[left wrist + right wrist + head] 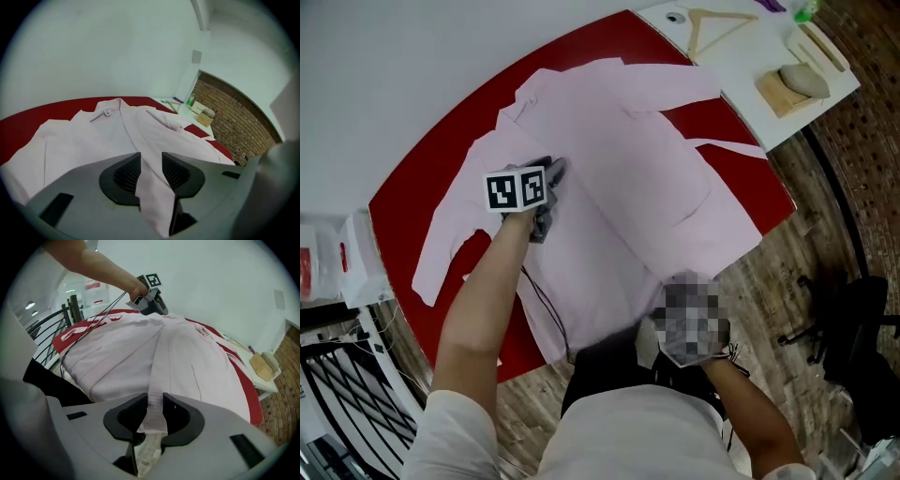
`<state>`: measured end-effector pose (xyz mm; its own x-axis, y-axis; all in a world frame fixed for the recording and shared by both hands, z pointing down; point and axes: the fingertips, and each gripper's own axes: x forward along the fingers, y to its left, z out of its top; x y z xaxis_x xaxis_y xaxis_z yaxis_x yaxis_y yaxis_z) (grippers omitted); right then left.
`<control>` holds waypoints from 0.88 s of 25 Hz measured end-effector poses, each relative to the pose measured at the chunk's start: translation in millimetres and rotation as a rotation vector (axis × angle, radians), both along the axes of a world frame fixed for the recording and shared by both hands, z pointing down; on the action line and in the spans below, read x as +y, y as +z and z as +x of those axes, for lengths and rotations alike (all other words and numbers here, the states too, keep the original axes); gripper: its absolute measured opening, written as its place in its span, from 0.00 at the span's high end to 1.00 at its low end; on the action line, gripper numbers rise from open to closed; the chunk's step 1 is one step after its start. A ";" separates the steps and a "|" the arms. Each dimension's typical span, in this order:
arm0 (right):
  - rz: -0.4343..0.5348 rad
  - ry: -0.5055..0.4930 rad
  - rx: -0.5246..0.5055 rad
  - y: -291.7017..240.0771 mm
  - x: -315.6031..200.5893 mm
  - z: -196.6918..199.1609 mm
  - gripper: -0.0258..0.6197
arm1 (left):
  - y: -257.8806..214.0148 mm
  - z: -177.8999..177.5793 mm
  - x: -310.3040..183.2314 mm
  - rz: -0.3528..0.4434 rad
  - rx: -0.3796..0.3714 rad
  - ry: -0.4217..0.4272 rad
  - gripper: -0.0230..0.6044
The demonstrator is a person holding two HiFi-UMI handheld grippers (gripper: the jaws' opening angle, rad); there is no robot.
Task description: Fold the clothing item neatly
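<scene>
Head view, off-task items:
- Centre: red table (412,178).
- 1 o'clock: white side table (750,66) carrying a wooden hanger (696,37), green bottle (806,9), and wooden board (773,97) with a beige lump (804,81) on it.
- 4 o'clock: black chair (853,319) on wood floor (806,244).
- 8 o'clock: black railing (342,384).

The head view looks steeply down from above onto the whole red table (431,155) and the spread pink shirt (619,159). Both gripper views sit low and close over that shirt. The left faces its collar (107,111), and the right looks from the hem towards the left gripper (154,308) at upper centre.
</scene>
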<state>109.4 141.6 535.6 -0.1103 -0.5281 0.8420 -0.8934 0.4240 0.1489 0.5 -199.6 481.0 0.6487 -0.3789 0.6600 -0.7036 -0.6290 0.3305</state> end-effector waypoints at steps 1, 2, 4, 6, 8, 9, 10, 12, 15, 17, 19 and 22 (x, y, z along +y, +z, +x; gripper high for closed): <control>-0.002 0.018 0.006 -0.3 -0.1 0.6 0.83 | 3.5 3.9 -10.3 -0.003 -0.005 0.007 0.77; -0.006 0.033 0.012 -0.5 0.7 1.4 0.83 | 7.3 7.7 -19.7 -0.007 -0.009 0.012 0.77; -0.017 0.061 0.019 0.1 2.6 3.0 0.83 | 14.4 13.3 -38.2 -0.012 -0.013 0.010 0.77; -0.034 0.087 0.025 0.5 3.5 4.2 0.83 | 20.8 15.5 -57.2 -0.013 -0.023 0.000 0.77; -0.043 0.106 0.029 -2.2 3.6 4.8 0.83 | 26.3 12.1 -74.8 -0.003 -0.047 -0.012 0.77; -0.041 0.113 0.026 -5.1 2.7 4.8 0.83 | 28.0 8.2 -82.6 0.005 -0.058 -0.019 0.77; -0.035 0.119 0.019 -8.4 0.5 4.6 0.83 | 28.7 3.1 -89.8 0.014 -0.067 -0.025 0.77; -0.022 0.119 0.006 -13.7 -7.6 3.1 0.83 | 29.0 -11.7 -101.7 0.037 -0.091 -0.028 0.78; -0.009 0.087 0.001 -17.7 -23.7 -1.5 0.83 | 28.0 -42.1 -115.8 0.082 -0.135 -0.032 0.77; -0.003 0.056 -0.001 -20.2 -34.0 -6.7 0.83 | 26.8 -63.3 -123.7 0.115 -0.159 -0.037 0.77; 0.007 0.026 -0.020 -25.1 -47.5 -16.2 0.83 | 24.2 -84.5 -132.0 0.158 -0.189 -0.031 0.77; 0.034 -0.038 -0.069 -34.1 -73.5 -41.4 0.83 | 18.0 -115.7 -145.7 0.235 -0.254 -0.002 0.77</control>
<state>68.0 68.0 501.5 -0.1883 -0.5506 0.8133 -0.8854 0.4535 0.1020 -115.2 -345.3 499.0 0.4739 -0.5409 0.6949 -0.7463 -0.6656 -0.0091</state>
